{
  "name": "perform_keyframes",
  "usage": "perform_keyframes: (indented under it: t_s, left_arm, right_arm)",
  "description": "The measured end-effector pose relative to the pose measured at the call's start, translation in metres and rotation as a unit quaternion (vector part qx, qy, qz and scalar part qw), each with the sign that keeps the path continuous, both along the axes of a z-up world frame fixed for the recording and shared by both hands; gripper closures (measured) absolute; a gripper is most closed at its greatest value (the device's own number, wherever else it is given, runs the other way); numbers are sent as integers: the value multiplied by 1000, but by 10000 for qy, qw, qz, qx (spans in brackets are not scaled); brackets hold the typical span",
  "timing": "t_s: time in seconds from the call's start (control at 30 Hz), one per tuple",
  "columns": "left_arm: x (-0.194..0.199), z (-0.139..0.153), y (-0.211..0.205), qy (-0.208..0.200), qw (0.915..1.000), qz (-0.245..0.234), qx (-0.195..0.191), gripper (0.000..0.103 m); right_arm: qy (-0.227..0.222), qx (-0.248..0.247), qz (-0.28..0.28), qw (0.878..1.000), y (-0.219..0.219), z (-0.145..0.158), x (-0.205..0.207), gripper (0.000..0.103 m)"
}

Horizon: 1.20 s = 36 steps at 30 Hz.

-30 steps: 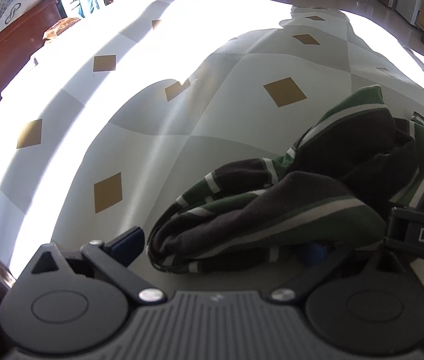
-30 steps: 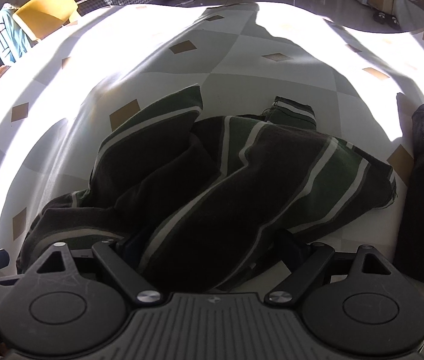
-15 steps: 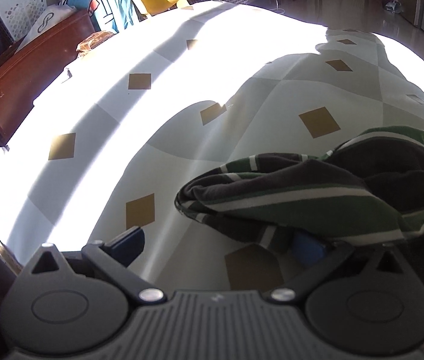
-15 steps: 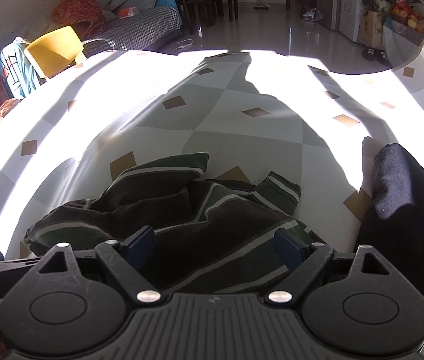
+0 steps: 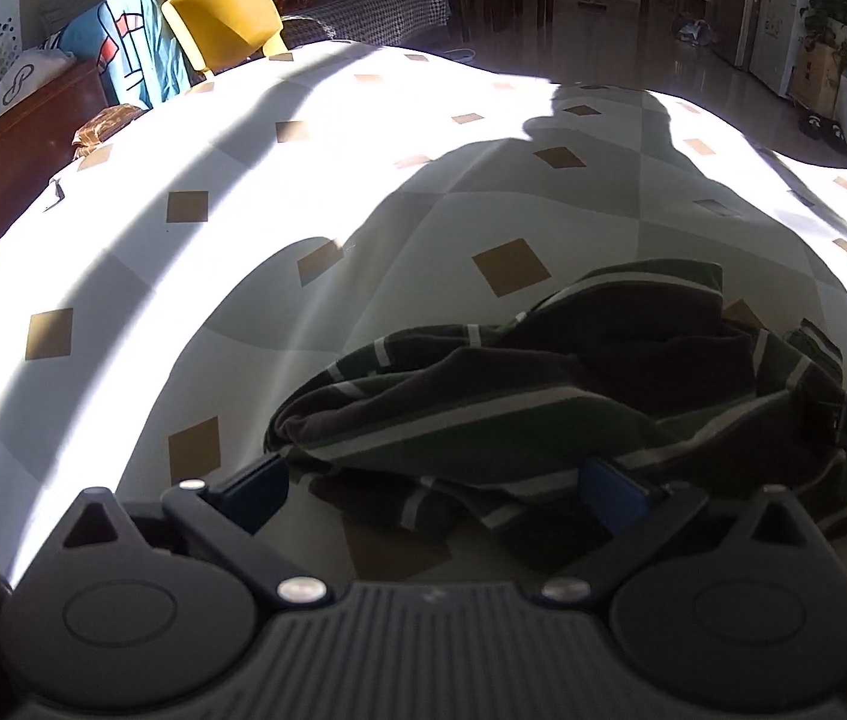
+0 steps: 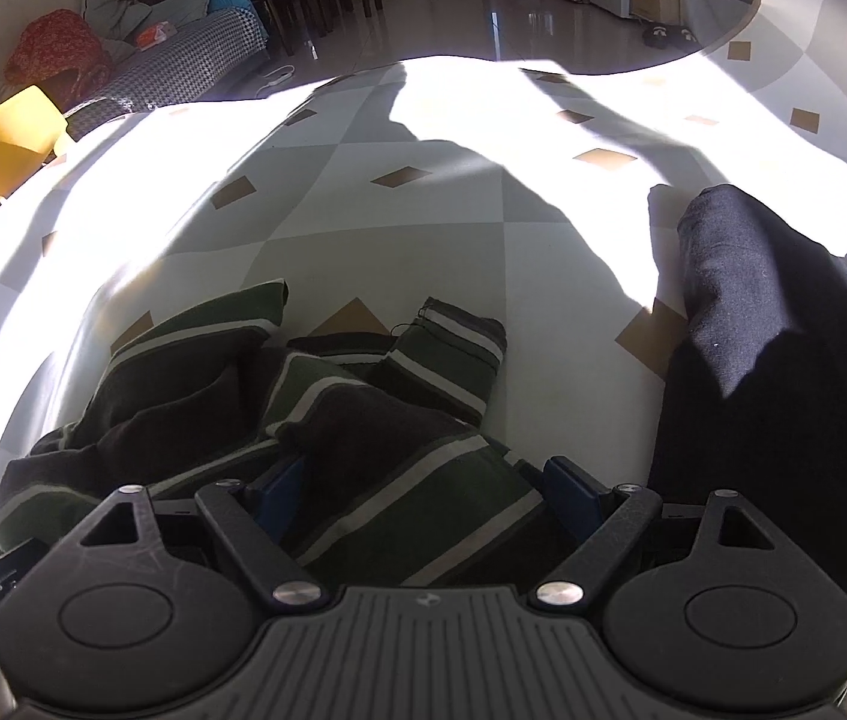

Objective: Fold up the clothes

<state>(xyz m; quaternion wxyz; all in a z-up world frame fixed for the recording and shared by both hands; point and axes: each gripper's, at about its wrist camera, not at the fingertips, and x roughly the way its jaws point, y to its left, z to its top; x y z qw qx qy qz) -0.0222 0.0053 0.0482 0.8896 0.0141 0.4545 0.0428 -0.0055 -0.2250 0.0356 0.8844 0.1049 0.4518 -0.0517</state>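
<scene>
A: While the sun cuts across the counter (image 5: pixel 195 276), what lies round the shirt (image 5: pixel 543 396)?

B: One dark blue garment (image 6: pixel 783 360), folded, to its right, near but apart. Beyond the counter's far left edge, one yellow chair (image 5: pixel 225 18) with a blue cloth (image 5: pixel 123 54) beside it, and a sofa (image 6: pixel 183 66) behind. A person's shadow falls over the middle of the counter and covers the shirt.

A: And the shirt itself?

B: One, green and dark with pale stripes, crumpled on the counter's near side. Its long axis runs left to right across both views; a sleeve cuff (image 6: pixel 459 342) points away toward the far edge.

A: Anything blocking it?

B: Only the tongs. The left tongs (image 5: pixel 435 480) stand spread, the shirt's left end bunched between the blue pads (image 5: pixel 255 480), not pinched. The right tongs (image 6: pixel 423 480) are spread too, with a striped fold lying between their pads (image 6: pixel 567 486).

A: So two tongs, both wide?

B: Yes, both straddling cloth. Part of the right tool shows at the left view's right edge, against the shirt.
</scene>
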Motion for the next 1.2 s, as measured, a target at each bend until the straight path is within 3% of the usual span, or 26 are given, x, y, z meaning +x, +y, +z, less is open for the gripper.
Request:
perform_keyframes:
  t_s: [0.23,0.53,0.8,1.2]
  left_arm:
    - [3,-12,-8,43,9997,-57,254,0]
    - [6,-14,6,122,9989,380,239,0]
    - [6,-9,11,-2,9980,517,364,0]
    - [0,4,4,-322,9985,304,319,0]
  right_arm:
    - [227,175,237,9993,7,-8,-9,27]
    - [270,-112,858,9959,37,-12,-27,28]
    - [319,-288,1656,9852,71,-14,-51,26]
    - [439,589,1822,9805,64,-9,-64,26]
